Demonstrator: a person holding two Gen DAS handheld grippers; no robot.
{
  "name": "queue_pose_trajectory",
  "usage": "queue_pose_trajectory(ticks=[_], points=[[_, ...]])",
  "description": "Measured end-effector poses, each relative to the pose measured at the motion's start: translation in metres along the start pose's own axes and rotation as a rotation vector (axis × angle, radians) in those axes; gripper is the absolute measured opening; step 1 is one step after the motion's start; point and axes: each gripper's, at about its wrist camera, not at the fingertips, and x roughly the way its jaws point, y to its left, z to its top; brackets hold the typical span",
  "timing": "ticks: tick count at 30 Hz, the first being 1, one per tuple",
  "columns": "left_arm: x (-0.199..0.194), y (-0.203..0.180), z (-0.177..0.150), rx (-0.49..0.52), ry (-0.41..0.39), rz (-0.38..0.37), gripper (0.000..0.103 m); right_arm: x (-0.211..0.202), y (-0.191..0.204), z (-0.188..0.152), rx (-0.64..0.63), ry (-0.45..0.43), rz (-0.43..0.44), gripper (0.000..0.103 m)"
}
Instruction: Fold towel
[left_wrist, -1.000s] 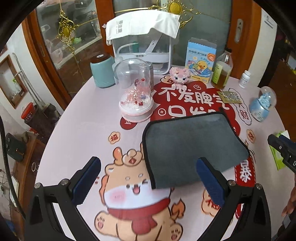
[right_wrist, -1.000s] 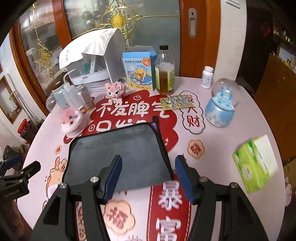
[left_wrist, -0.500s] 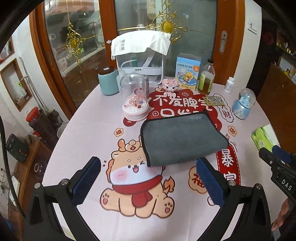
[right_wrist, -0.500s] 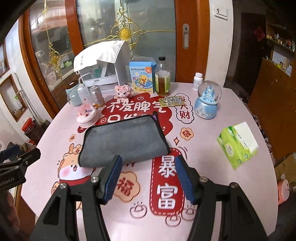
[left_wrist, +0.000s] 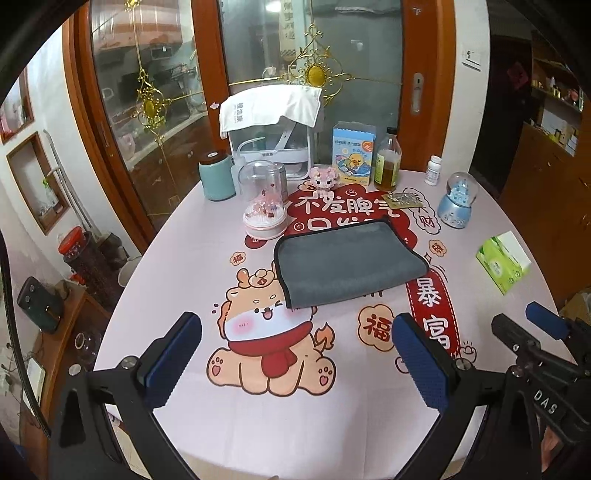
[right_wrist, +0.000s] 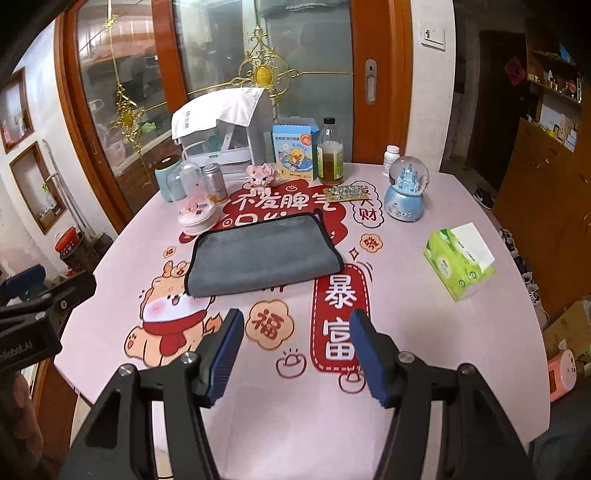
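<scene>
left claw (left_wrist: 295, 354) spread wide and holding nothing, right claw (right_wrist: 295, 350) spread too, both well short of the towel (left_wrist: 347, 264), grey towel lying folded on the tablecloth (left_wrist: 192, 258), snow globe (right_wrist: 406, 194) behind it, tissue pack (right_wrist: 458, 258) off to its right

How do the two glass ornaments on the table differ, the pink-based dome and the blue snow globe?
The pink-based dome is a tall, straight-sided bell on a pale pink base; the blue snow globe is a round ball on a blue base. The dome holds small pink pieces, the globe a blue castle. The dome stands at the far left corner of the grey towel, the globe apart at far right. Both stand upright.
</scene>
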Motion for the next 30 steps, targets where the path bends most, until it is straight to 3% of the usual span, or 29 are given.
queue_pose_trajectory(ticks=[13, 30], points=[[-0.006, -0.007, -0.031, 0.017, 0.047, -0.016, 0.102, -0.02, 0.007, -0.017, 0.02, 0.002, -0.014, 0.06], [0.004, 0.011, -0.015, -0.009, 0.061, -0.023, 0.102, -0.015, 0.022, -0.005, 0.046, 0.012, -0.042, 0.06]])
